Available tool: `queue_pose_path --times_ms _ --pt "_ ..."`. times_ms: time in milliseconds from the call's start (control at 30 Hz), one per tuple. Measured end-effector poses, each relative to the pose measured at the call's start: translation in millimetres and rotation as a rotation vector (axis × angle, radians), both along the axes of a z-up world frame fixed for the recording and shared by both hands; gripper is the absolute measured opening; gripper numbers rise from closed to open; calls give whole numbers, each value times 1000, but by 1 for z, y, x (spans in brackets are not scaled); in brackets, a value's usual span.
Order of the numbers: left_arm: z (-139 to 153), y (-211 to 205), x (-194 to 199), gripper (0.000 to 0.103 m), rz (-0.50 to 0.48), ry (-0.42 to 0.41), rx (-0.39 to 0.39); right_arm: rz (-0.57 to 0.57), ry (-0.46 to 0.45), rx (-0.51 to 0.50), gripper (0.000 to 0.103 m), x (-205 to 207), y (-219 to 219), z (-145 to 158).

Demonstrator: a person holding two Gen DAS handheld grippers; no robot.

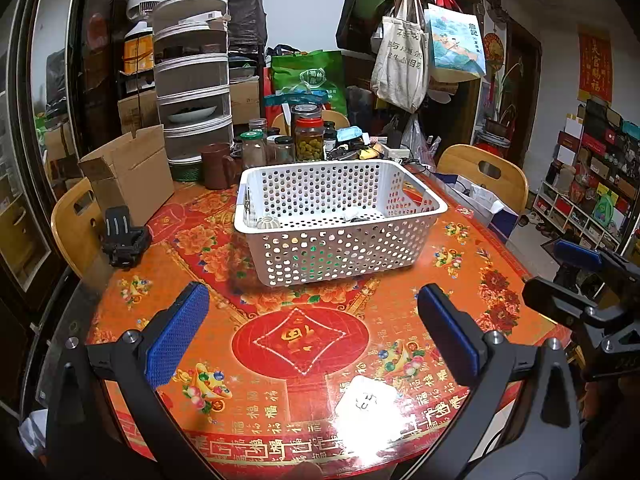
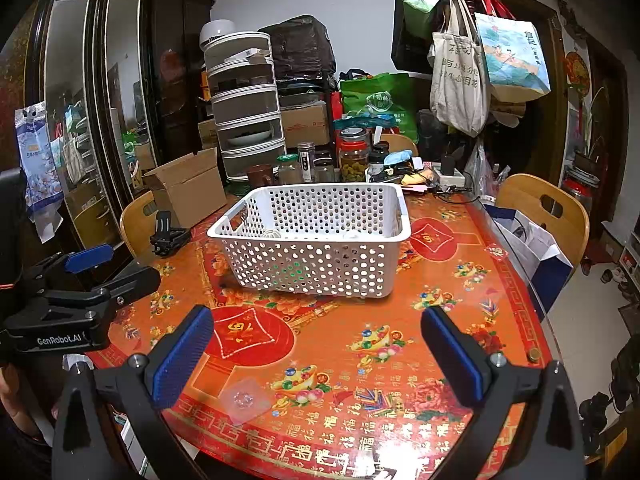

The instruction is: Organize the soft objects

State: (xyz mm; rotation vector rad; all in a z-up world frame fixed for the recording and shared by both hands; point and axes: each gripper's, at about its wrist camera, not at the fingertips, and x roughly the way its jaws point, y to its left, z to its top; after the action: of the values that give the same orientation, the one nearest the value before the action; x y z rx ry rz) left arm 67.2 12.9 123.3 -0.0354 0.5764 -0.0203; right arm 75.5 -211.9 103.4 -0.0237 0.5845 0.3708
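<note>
A white perforated plastic basket [image 1: 340, 256] stands on the red patterned table; it also shows in the right wrist view [image 2: 312, 264]. Inside it lie small pale soft items [image 1: 354, 213], one round and ribbed [image 1: 265, 223], and something green shows through the holes [image 1: 320, 258]. My left gripper [image 1: 312, 332] is open and empty, low over the table in front of the basket. My right gripper [image 2: 316, 352] is open and empty, also in front of the basket. Each gripper shows at the other view's edge.
Behind the basket stand jars [image 1: 309, 140], a brown mug [image 1: 216, 166], an open cardboard box [image 1: 128, 172] and a stacked food cover [image 1: 192, 76]. A black clip-like object [image 1: 124, 236] lies left. Wooden chairs [image 1: 484, 172] surround the table. A clear small packet [image 2: 244, 398] lies near my right gripper.
</note>
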Motion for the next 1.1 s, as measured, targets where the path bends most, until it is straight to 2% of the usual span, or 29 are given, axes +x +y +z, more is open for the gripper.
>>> queue_pose_path --times_ms 1100 --pt "-3 1 2 103 5 2 3 10 -4 0 103 -3 6 3"
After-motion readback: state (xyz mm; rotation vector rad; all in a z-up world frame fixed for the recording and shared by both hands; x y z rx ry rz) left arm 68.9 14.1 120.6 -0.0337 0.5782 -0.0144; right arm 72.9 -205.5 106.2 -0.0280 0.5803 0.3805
